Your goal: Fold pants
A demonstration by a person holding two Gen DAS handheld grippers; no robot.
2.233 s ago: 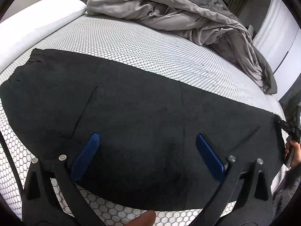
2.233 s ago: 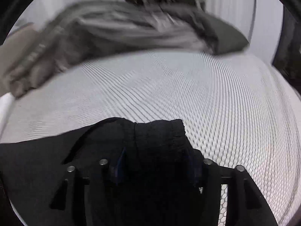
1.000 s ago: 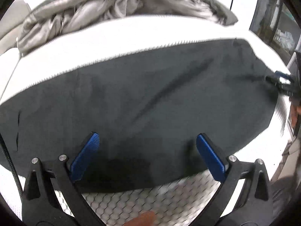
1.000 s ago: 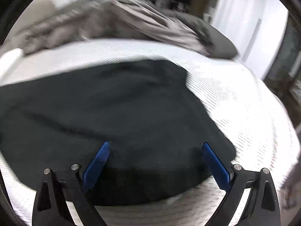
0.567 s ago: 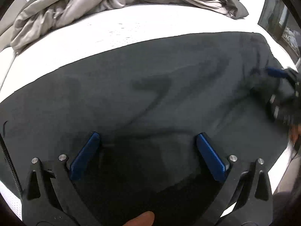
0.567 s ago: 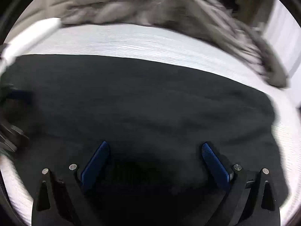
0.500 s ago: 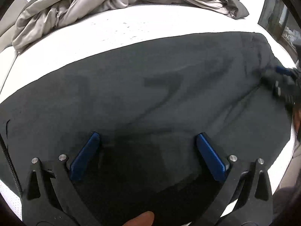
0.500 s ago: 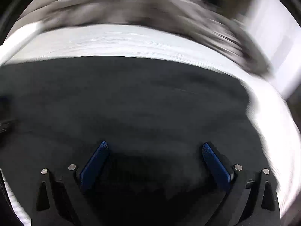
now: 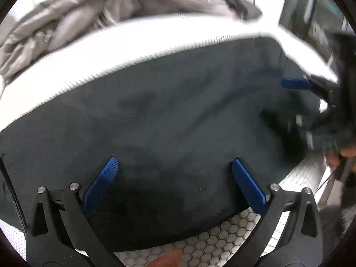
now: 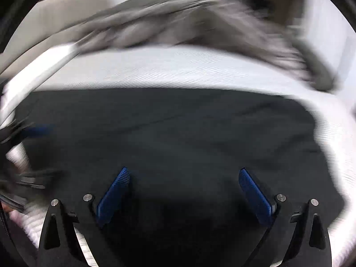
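Black pants (image 9: 169,115) lie spread flat across the white honeycomb-patterned bed (image 9: 211,242). My left gripper (image 9: 175,178) hovers open over their near edge, with nothing between its blue pads. In the left wrist view the right gripper (image 9: 311,102) appears blurred at the far right, over the end of the pants, held by a hand (image 9: 342,155). In the right wrist view the pants (image 10: 178,133) fill the middle and my right gripper (image 10: 184,189) stands open above them, empty. The left gripper (image 10: 24,155) shows as a blur at the left edge.
A crumpled grey duvet (image 9: 93,15) is heaped along the far side of the bed, also blurred in the right wrist view as the duvet (image 10: 189,20). The bed edge (image 9: 320,182) drops off at the right. A beige headboard (image 10: 53,17) stands at the far left.
My right gripper has let go of the pants end and opened, then swung over the cloth. Both grippers shifted above the flat pants; both views are blurred by motion now.
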